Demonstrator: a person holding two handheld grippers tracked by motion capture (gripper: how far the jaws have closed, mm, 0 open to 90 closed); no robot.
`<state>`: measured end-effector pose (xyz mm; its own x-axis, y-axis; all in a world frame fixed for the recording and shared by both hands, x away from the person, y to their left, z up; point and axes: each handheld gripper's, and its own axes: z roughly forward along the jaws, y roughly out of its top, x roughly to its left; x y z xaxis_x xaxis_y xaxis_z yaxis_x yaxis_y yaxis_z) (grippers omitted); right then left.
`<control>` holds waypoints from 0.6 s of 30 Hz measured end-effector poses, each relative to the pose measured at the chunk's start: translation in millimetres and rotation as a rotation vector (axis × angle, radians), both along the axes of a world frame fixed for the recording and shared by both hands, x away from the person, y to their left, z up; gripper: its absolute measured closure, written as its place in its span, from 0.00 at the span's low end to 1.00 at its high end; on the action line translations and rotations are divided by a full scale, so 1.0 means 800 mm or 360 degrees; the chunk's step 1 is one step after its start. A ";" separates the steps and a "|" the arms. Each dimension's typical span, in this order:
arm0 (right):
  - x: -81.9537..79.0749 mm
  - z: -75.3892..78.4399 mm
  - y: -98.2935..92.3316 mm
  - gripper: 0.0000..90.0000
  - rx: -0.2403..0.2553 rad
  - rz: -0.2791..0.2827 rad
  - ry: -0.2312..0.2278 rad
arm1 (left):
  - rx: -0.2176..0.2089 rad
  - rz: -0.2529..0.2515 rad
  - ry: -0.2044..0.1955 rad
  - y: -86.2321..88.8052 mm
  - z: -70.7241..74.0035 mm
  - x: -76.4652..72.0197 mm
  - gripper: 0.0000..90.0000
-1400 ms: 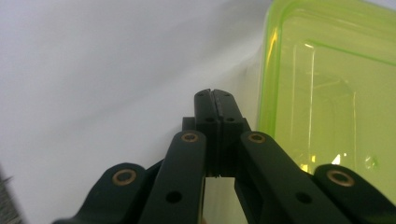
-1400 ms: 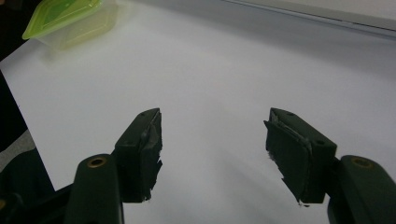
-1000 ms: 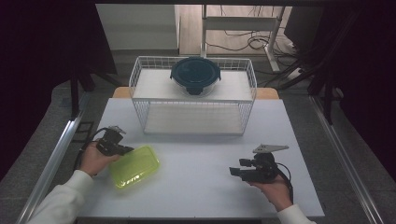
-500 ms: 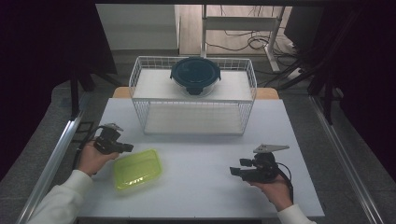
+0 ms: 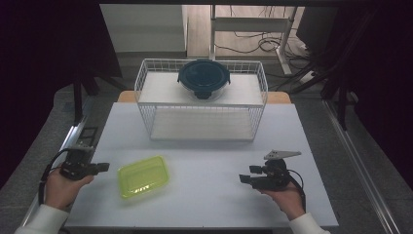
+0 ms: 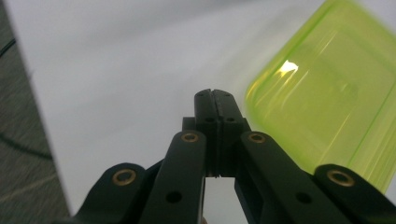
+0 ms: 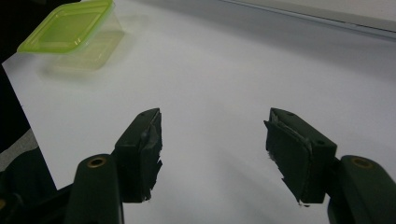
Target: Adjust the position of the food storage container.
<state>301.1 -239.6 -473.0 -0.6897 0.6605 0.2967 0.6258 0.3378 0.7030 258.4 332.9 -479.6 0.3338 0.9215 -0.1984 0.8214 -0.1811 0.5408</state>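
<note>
I see a translucent lime-green plastic container (image 5: 143, 176), rectangular with rounded corners, lying flat on the matte white tabletop (image 5: 204, 195) at about seven o'clock. My left tool (image 5: 103, 167) sits just off its nine o'clock side, apart from it, jaws pressed together on nothing. My right tool (image 5: 245, 174) rests at four o'clock, well apart from the container, jaws spread wide and empty. At twelve o'clock a white wire basket (image 5: 202, 100) stands across the tabletop; a round glass bowl with a dark blue lid (image 5: 203, 78) sits on its top. I can read no writing anywhere.
</note>
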 end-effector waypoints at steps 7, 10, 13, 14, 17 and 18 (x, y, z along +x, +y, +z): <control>0.002 0.002 0.001 0.40 -0.0005 -0.0003 -0.0001 | -0.0023 0.0042 0.0099 -0.002 -0.023 -0.030 1.00; 0.003 0.002 0.002 0.40 -0.0006 -0.0004 0.0001 | -0.0012 0.0025 0.0149 -0.008 -0.031 -0.032 1.00; 0.003 0.002 0.002 0.40 -0.0005 -0.0010 0.0000 | -0.0020 -0.0009 0.0187 -0.018 -0.038 -0.031 1.00; 0.004 0.002 0.002 0.40 -0.0005 -0.0014 0.0001 | -0.0031 -0.0022 0.0194 -0.021 -0.039 -0.029 1.00; 0.004 0.002 0.001 0.40 -0.0003 -0.0018 0.0001 | -0.0050 -0.0036 0.0202 -0.025 -0.041 -0.023 1.00; 0.003 0.003 0.000 0.40 0.0000 -0.0019 -0.0002 | -0.0064 -0.0041 0.0206 -0.026 -0.041 -0.021 1.00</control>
<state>303.8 -239.2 -470.6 -0.6822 0.6688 0.2956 0.6289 0.3304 0.7038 241.5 311.8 -512.5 0.3262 0.9035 -0.2779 0.8803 -0.1831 0.4377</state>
